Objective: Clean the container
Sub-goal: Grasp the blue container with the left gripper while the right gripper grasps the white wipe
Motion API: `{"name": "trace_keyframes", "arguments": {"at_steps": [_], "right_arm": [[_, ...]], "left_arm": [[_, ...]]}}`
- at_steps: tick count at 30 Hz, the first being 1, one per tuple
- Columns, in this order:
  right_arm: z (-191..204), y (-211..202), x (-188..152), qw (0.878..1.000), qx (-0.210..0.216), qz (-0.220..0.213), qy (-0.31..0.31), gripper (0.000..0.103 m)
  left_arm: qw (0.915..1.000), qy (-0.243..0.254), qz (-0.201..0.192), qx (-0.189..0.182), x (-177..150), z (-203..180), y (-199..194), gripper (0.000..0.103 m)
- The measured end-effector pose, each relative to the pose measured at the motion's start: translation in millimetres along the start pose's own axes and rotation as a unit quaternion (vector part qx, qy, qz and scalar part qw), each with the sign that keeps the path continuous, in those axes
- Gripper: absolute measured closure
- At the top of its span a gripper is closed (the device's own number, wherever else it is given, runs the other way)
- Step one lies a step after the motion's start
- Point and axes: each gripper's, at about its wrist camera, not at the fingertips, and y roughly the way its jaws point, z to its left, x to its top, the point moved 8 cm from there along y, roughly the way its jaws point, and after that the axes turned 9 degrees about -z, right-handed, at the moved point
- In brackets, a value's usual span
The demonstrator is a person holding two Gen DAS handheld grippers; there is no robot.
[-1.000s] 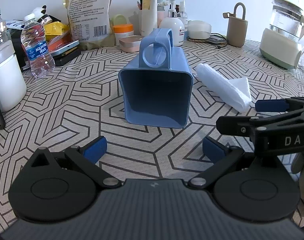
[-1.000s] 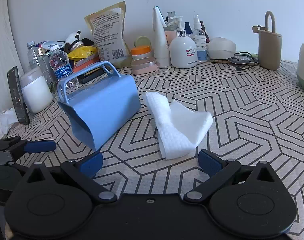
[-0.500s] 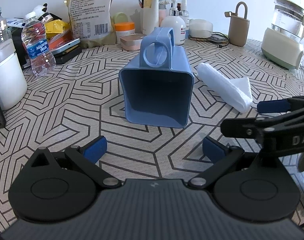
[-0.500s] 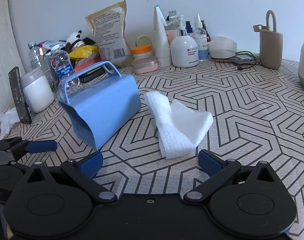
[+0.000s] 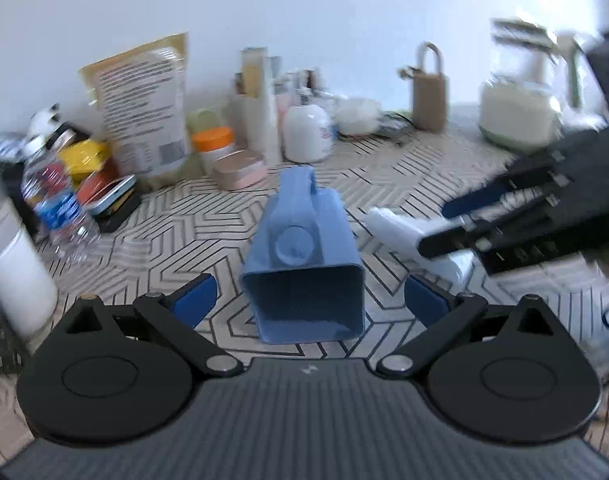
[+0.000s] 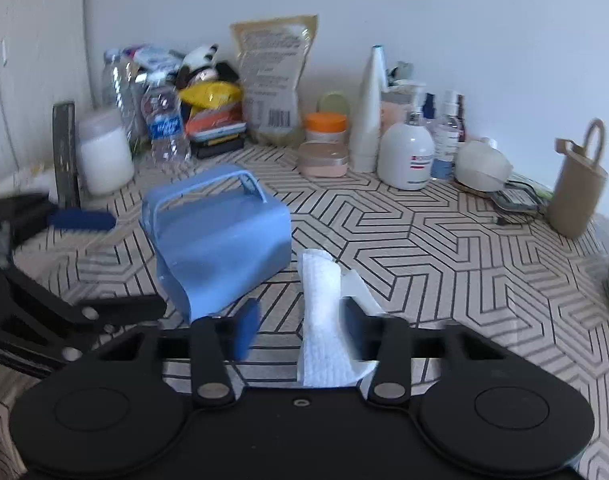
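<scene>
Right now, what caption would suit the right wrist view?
Right gripper closing around a white cloth beside a tipped blue container on the patterned table.

— What sort of place is this?

— A home, by the look of it: a table (image 6: 444, 240) with a geometric black-and-cream patterned cover, pushed against a plain white wall.

— What shows that?

— Household clutter along the back edge. At upper centre, a large printed food pouch (image 6: 274, 80); to its right, a white pump bottle (image 6: 410, 156) among toiletry tubes and sprays. At upper left, water bottles (image 6: 164, 124) and a small toy panda (image 6: 202, 60) (partly hidden). In the left view's upper right, a blurred glass kettle (image 5: 516, 108).
</scene>
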Motion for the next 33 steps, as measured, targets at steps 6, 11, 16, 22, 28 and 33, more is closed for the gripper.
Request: {"name": "trace_keyframes", "arguments": {"at_steps": [6,11,16,22,28,33], "right_arm": [[-11.9,22.0,-8.1,0.999,0.016,0.035,0.002,0.046],[-15.3,38.0,-16.5,0.997,0.057,0.053,0.020,0.055],[-27.8,45.4,-14.8,0.994,0.083,0.048,0.053,0.092],[-26.6,44.6,-11.6,0.988,0.123,0.038,0.090,0.092],[-17.3,33.5,0.4,0.983,0.146,-0.001,0.109,0.092],[-7.3,28.6,8.4,0.979,0.168,-0.011,0.115,0.092]], "left_arm": [[0.9996,0.027,-0.006,-0.010,-0.2,1.5,15.9,0.000],[0.9994,0.031,-0.014,0.009,1.5,12.0,29.9,0.000],[0.9999,0.015,0.004,0.000,-3.7,13.3,42.6,0.000],[0.9998,-0.021,0.002,0.000,-0.8,15.2,46.0,0.029],[0.9991,-0.027,-0.003,0.034,-1.8,25.5,50.8,0.028],[0.9980,-0.058,0.017,0.015,-13.0,31.7,59.6,0.028]]}}
